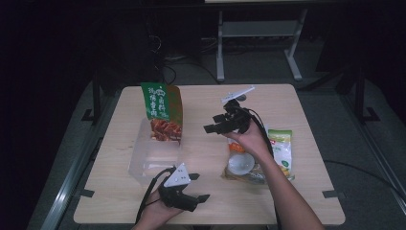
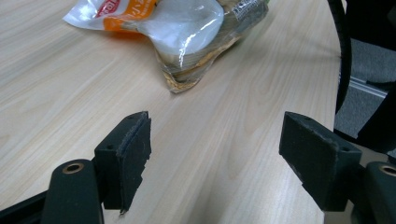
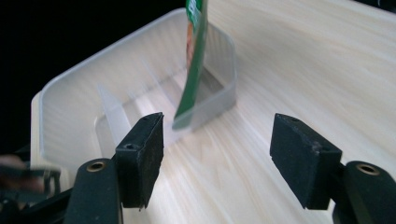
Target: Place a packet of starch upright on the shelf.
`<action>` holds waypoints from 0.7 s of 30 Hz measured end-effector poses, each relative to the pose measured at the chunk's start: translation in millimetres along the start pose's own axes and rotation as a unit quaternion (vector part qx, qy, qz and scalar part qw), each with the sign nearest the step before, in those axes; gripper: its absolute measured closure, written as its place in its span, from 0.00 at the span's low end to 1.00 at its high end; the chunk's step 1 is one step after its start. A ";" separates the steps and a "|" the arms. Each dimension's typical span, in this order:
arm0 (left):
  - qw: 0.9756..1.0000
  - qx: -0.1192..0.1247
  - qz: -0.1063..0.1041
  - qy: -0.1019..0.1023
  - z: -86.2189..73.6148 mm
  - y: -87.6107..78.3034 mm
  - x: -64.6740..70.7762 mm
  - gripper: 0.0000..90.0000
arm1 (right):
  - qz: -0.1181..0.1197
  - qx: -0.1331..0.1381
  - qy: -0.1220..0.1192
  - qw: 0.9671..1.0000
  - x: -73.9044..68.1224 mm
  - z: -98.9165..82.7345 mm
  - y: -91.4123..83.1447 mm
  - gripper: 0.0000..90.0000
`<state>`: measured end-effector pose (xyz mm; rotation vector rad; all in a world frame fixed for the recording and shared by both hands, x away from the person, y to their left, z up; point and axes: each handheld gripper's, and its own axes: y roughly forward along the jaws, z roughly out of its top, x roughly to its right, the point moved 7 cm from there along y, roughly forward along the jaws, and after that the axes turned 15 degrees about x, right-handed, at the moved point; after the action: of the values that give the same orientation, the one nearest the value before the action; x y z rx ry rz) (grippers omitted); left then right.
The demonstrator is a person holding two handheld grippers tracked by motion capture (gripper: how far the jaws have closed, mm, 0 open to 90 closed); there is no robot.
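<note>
A clear plastic container sits left of the table's centre. A green and orange snack bag stands upright in its far end. My right gripper hovers to the right of the bag, pointing left at it, jaws open and empty. In the right gripper view the container and the bag's green edge lie ahead of the open right gripper. My left gripper rests near the front edge, open and empty. The left gripper faces a clear snack pack.
Two packs lie under the right forearm: a clear one with white and orange contents and a yellow-green one. A black cable hangs by the table's edge. Bare wood lies at the back right.
</note>
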<state>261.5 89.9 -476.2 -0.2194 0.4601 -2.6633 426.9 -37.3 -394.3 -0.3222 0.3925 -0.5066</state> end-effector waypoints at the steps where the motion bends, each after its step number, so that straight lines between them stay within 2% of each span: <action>1: 1.000 0.001 0.001 0.000 -0.2 -0.4 -1.3 0.27 | -0.003 -0.001 0.000 1.000 1.0 -1.9 -3.4 0.38; 4: 1.000 0.003 0.002 -0.001 -0.2 -0.9 -3.0 0.28 | -0.017 -0.009 0.014 1.000 6.5 -8.3 -17.6 0.39; 11: 1.000 0.002 0.002 -0.001 -1.3 0.4 -2.9 0.27 | -0.053 -0.023 0.018 0.998 22.4 -19.8 -46.1 0.39; 21: 1.000 0.001 0.002 -0.001 -1.3 0.6 -1.8 0.28 | -0.081 -0.030 0.034 0.996 34.1 -36.6 -79.2 0.38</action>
<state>263.1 90.5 -477.8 -0.2215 0.4567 -2.6595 406.3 -128.1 -405.2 -0.3968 0.4500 -0.6660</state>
